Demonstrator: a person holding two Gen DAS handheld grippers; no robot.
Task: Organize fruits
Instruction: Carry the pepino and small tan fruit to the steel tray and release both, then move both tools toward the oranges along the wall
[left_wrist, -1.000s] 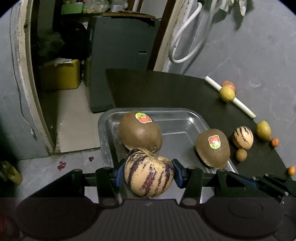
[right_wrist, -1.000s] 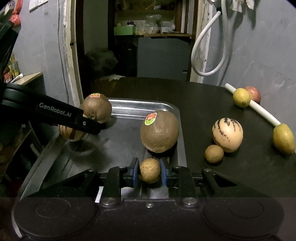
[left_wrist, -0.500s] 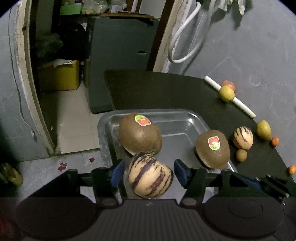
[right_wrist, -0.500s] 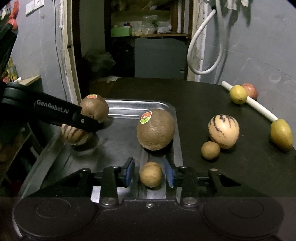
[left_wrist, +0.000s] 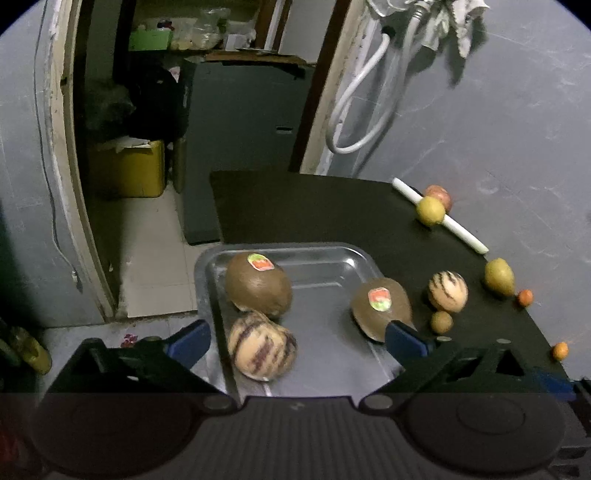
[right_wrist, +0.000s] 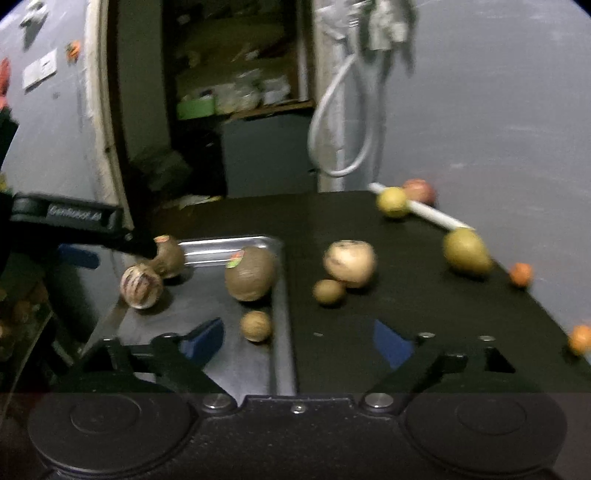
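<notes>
A metal tray (left_wrist: 334, 254) is seen at the near left end of a black table (left_wrist: 303, 206), holding four fruits. Two large brown fruits bearing stickers are set in it: one (left_wrist: 258, 286) toward the far left corner, its long axis lying roughly across the tray, and the other (left_wrist: 380, 306) against the right wall, its long axis running slantwise toward the tray's near right corner. A striped melon (left_wrist: 261, 349) is laid on the tray floor just in front of the left brown fruit and touching it, its dark stripes running slantwise over the top. A small brown fruit (right_wrist: 255, 325) is rested near the tray's right wall, in front of the right brown fruit.

The left gripper (left_wrist: 295, 339) is held above the striped melon, its jaws having just been opened wide; the blue pads stand clear of the fruit on both sides. The right gripper (right_wrist: 299, 339) is likewise spread, its jaws just opened, with nothing pinched; the small brown fruit lies beyond its left pad.

Left loose on the table right of the tray are a second striped melon (left_wrist: 447, 291), another small brown fruit (left_wrist: 441, 322), two yellow fruits (left_wrist: 499, 277), a reddish fruit (left_wrist: 437, 194), small orange fruits (left_wrist: 524, 297) and a white rod (left_wrist: 461, 232).
</notes>
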